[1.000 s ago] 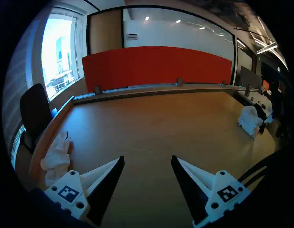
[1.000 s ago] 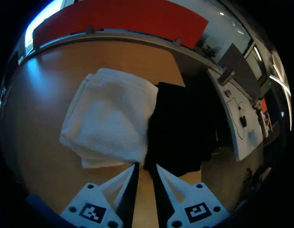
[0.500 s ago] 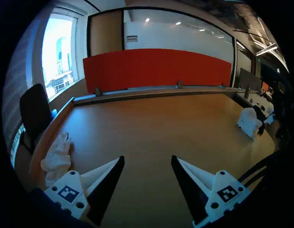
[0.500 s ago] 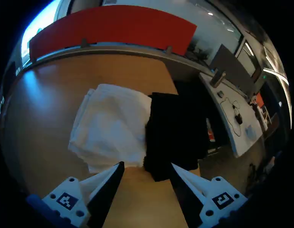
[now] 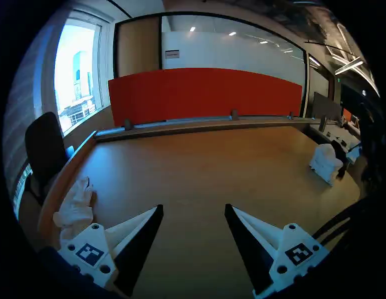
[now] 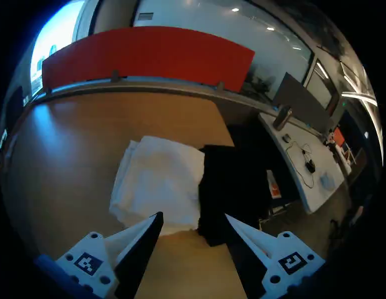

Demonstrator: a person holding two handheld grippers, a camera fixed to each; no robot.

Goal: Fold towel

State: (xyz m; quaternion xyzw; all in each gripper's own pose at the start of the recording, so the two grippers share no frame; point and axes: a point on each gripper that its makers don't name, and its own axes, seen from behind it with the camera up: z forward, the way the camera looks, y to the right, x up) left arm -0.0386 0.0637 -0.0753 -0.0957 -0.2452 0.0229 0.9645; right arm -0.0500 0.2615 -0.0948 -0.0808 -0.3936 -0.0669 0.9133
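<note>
While both grippers hang empty over the long orange-brown wooden tabletop (image 5: pixel 203 159), the fold itself looks finished and the step in hand seems to be the pause between one piece and the next. At the tabletop's left edge, in the left gripper view, a crumpled white cloth (image 5: pixel 74 208) lies in a loose heap, just beside the left gripper (image 5: pixel 193 206), whose fingers stand wide apart over bare wood, touching nothing. Far across, near the right edge, the folded white terry towel (image 5: pixel 324 162) sits as a compact stack. In the right gripper view that same towel (image 6: pixel 160 187) lies flat and squared, layers showing along its left side, with the right gripper (image 6: pixel 193 215) hovering just short of its near edge, fingers spread and gripping nothing. A black, flat, fabric-like thing (image 6: pixel 233 192) touches the towel's right side at the tabletop's right edge; what it is I cannot tell. If more folding is meant, the next move likely calls for the left gripper to reach the crumpled cloth, pinch a corner and draw it out flat onto open wood.
</note>
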